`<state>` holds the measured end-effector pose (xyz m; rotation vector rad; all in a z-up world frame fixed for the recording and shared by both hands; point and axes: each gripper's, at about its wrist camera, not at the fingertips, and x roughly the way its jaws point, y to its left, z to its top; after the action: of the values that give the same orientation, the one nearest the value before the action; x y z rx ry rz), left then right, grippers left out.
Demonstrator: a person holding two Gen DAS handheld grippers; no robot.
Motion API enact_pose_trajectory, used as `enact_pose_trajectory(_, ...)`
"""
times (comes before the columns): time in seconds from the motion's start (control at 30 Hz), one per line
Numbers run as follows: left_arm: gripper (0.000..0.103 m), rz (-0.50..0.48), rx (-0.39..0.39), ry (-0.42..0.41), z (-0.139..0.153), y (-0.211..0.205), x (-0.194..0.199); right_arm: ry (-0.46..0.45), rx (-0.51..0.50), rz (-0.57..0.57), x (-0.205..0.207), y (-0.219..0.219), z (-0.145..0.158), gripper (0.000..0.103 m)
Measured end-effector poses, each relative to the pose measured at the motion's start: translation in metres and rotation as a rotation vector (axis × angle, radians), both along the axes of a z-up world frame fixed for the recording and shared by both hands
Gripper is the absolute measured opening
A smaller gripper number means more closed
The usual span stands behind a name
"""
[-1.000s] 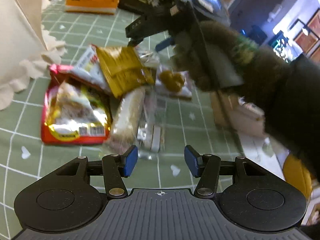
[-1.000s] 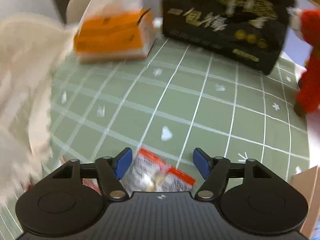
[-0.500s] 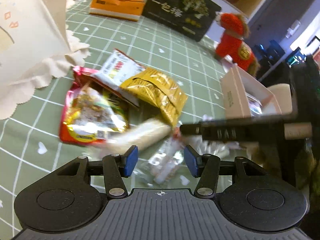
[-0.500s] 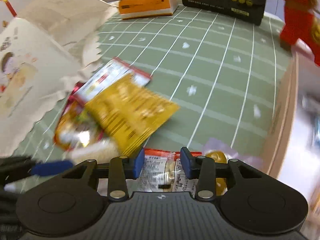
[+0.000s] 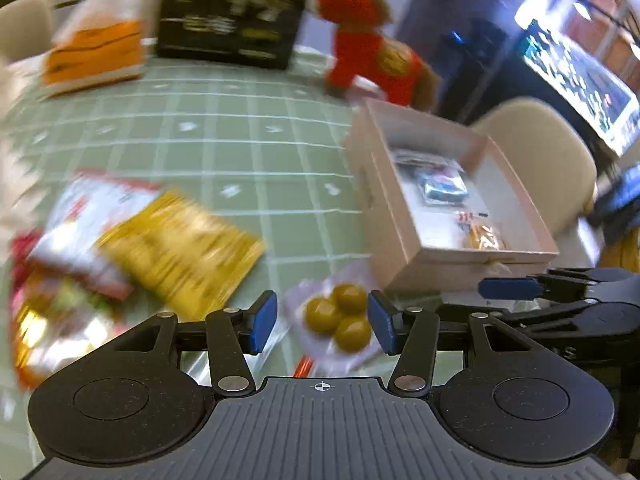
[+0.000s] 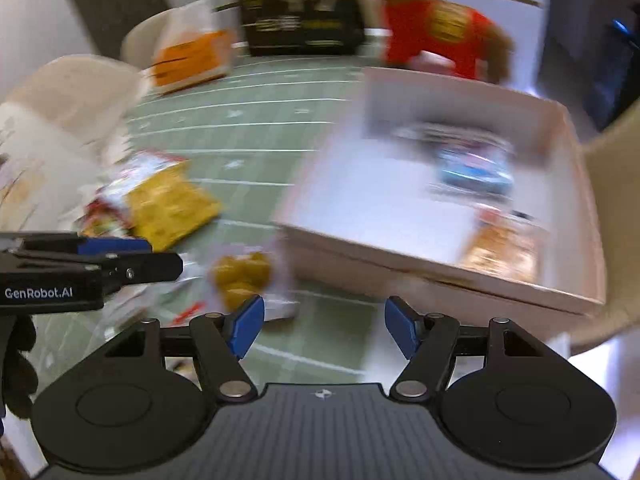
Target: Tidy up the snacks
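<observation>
A clear packet of yellow-green balls [image 5: 340, 320] lies on the green checked tablecloth between the fingers of my open left gripper [image 5: 322, 322]. It also shows in the right wrist view [image 6: 242, 276]. My right gripper [image 6: 324, 328] is open and empty above the cloth, in front of the open pale box [image 6: 576, 216]. The box [image 5: 396, 216] holds a few small packets. A yellow packet [image 5: 180, 248], a red-and-white packet [image 5: 92, 216] and a red packet [image 5: 48, 320] lie at left. The right gripper's fingers [image 5: 508, 288] show at the right of the left wrist view.
At the back stand an orange tissue box [image 5: 94, 48], a black box with gold print [image 5: 228, 16] and a red plush toy [image 5: 368, 40]. A white paper bag [image 6: 48, 136] stands at left. A beige chair [image 5: 536, 152] is behind the pale box.
Both views have swung right toward the pale box. My right gripper held a red-edged packet and is now open and empty. The ball packet now lies between my left fingers.
</observation>
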<state>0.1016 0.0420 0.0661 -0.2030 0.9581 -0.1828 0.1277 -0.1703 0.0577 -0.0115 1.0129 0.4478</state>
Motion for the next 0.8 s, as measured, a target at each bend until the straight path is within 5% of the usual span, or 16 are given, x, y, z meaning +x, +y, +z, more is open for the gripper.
enact_pose_trajectory(0.1,0.051,-0.024,0.033,0.046,-0.015,-0.013,0.025,-0.022,-0.009,-0.008,-0.003,-0.009,0.0,0.068)
enact_pose_trajectory(0.17,0.036,-0.053,0.027,0.071,-0.022,-0.02,0.027,-0.064,-0.041,0.015,-0.012,-0.013,0.001,0.068)
enact_pose_trajectory(0.27,0.038,-0.096,0.032,0.072,-0.024,-0.032,0.012,-0.131,-0.083,0.077,-0.031,-0.018,0.002,0.068)
enact_pose_trajectory(0.43,0.036,-0.152,-0.163,0.153,-0.031,-0.034,-0.02,-0.137,-0.087,0.141,-0.052,-0.019,-0.001,0.07)
enact_pose_trajectory(0.63,0.034,0.074,-0.113,0.061,-0.011,0.0,-0.072,-0.125,-0.078,0.171,-0.061,0.001,-0.005,0.07)
enact_pose_trajectory(0.73,0.034,0.186,-0.035,0.066,-0.009,0.018,-0.084,-0.115,-0.125,0.218,-0.057,0.026,-0.019,0.071)
enact_pose_trajectory(0.8,0.034,0.224,-0.053,0.098,-0.011,0.028,-0.088,-0.086,-0.129,0.219,-0.052,0.035,-0.029,0.07)
